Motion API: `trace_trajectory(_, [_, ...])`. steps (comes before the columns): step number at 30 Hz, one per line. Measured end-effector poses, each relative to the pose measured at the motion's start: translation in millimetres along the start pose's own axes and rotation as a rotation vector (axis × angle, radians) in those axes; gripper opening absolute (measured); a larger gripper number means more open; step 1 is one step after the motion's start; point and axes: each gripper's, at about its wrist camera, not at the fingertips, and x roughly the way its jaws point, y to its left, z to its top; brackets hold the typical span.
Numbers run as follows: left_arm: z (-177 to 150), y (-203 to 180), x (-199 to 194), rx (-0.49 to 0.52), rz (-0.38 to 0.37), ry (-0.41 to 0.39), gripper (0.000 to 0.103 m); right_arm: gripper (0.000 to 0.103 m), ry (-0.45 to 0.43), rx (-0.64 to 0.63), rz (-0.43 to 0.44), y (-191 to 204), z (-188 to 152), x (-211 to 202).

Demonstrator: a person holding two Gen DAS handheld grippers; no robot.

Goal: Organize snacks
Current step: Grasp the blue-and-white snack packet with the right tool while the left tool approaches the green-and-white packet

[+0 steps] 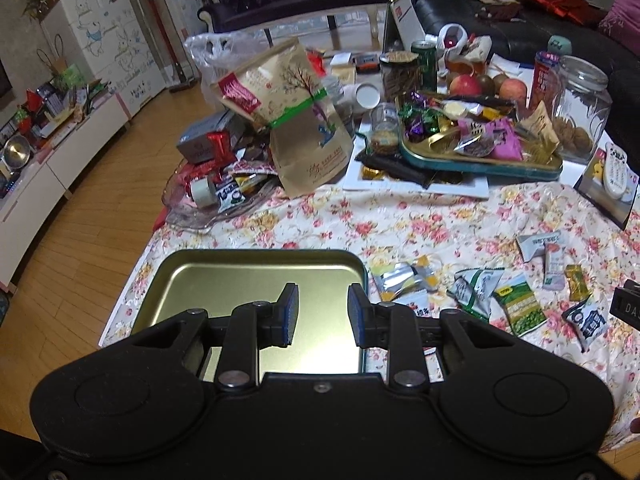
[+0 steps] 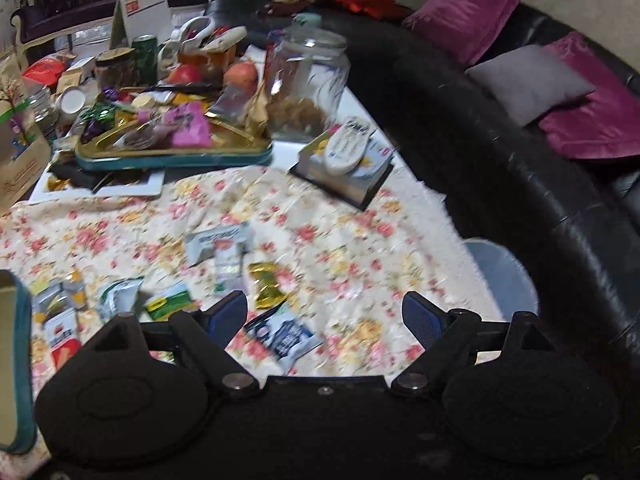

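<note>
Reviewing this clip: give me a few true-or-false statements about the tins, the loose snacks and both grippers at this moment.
1. The near gold-lined metal tin holds no snacks. True.
2. The left gripper clamps a packet. False: nothing sits between its fingers.
3. The green pea packet lies on the floral tablecloth. True.
4. The right gripper is shut. False: it is wide open.
5. The far teal-rimmed tin is bare. False: wrapped candies fill it.
</note>
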Motion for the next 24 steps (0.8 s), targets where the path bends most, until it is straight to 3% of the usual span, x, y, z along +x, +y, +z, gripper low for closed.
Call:
trace_trajectory(3, [-2.9, -1.9, -10.8, 0.001, 0.02, -0.011, 0.038, 0.088, 0.03, 0.034, 0.027, -11.1, 5.8, 1.3])
trace_trajectory(6, [-4.2, -3.2, -19.6, 0.005, 0.022, 0.007, 0.038, 0.078, 0.05, 0.086, 0.075, -19.5, 11.3, 1.4])
trace_trajectory(11, [3.3, -8.1, -32.0, 0.021, -0.006, 0.007, 0.038, 0.078, -0.021, 0.098, 0.088, -20.8, 14.4, -12.2])
trace_trajectory(16, [12.7, -10.6, -29.5, 0.016, -0.065, 0.021, 0.038, 0.078, -0.068, 0.026, 0.049, -12.6, 10.5, -16.3])
trace_trajectory(20, [19.4, -13.8, -14.9, 0.028, -0.096, 0.051, 0.038, 0.078, -0.042, -0.035, 0.03, -5.8, 4.8, -8.3])
trace_trajectory(24, [29.3, -14.8, 1.4, 0.041, -0.096, 0.065, 0.038, 0.078, 0.021, -0.022, 0.081, -6.8, 1.4, -1.3])
